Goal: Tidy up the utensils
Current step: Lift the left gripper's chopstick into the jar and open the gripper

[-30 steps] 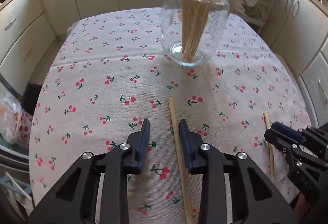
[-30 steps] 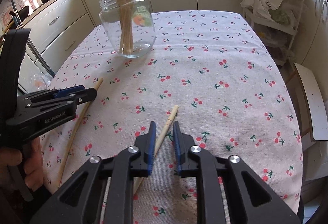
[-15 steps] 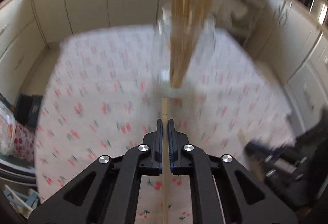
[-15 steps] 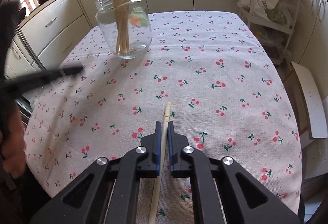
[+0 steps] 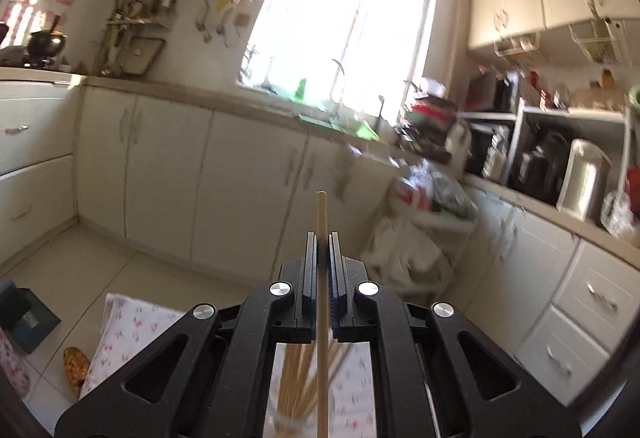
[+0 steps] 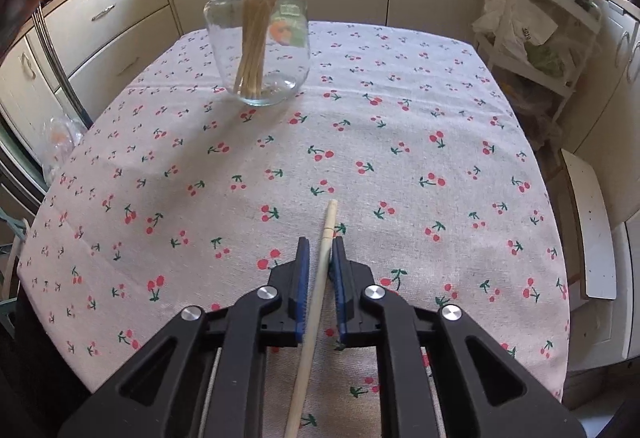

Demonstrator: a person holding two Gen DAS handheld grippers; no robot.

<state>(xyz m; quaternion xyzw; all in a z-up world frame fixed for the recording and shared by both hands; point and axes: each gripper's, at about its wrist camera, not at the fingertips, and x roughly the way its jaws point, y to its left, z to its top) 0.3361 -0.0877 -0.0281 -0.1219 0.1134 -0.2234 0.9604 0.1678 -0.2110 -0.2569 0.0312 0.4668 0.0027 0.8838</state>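
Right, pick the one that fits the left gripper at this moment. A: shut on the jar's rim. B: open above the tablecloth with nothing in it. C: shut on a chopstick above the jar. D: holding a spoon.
C: in the left wrist view the left gripper is clamped on a chopstick, with the jar of chopsticks showing below it.

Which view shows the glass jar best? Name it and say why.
Right wrist view: the whole glass jar stands upright on the cherry tablecloth, chopsticks inside. The left wrist view catches only its rim behind the left gripper.
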